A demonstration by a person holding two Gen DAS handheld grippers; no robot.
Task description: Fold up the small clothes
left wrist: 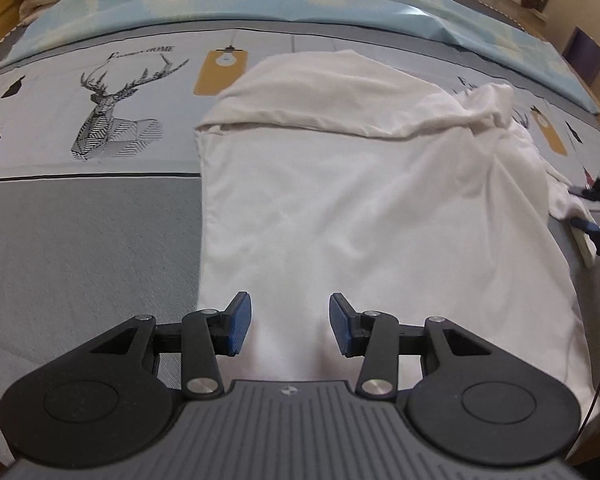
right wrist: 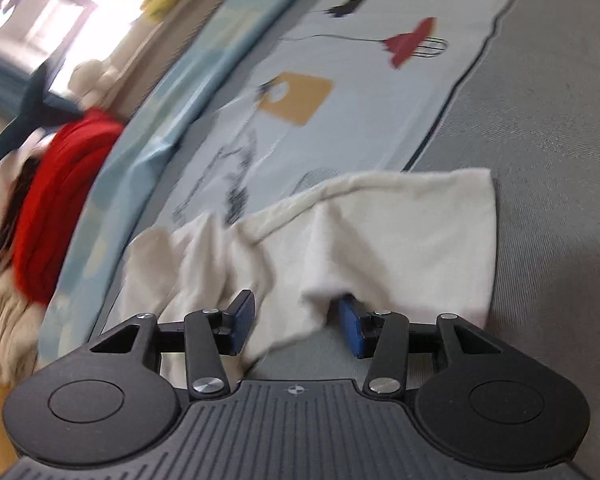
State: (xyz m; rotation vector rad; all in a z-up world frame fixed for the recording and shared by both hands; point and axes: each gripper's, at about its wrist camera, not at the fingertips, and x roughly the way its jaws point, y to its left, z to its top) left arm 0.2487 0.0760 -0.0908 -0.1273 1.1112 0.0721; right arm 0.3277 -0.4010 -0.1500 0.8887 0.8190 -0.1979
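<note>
pads of the left tool (left wrist: 290,324) stand spread over the near hem of a white shirt (left wrist: 360,200) lying flat on the bed (left wrist: 80,240), pinching nothing. the right tool (right wrist: 296,326) gapes around a rumpled fold, its pads not pressing it.

My left camera sits just behind my left claw (left wrist: 290,324) and looks steeply down at the bed (left wrist: 80,232). It is close, and the white shirt (left wrist: 360,200) fills the middle of the frame. My right camera sits behind my right claw (right wrist: 296,326), lower and tilted sideways, so the bed (right wrist: 540,160) slants across the frame. It is very near the shirt (right wrist: 400,240). Both views share the shirt and the picture sheet. My right claw (left wrist: 598,210) shows at the right edge of the left view.
</note>
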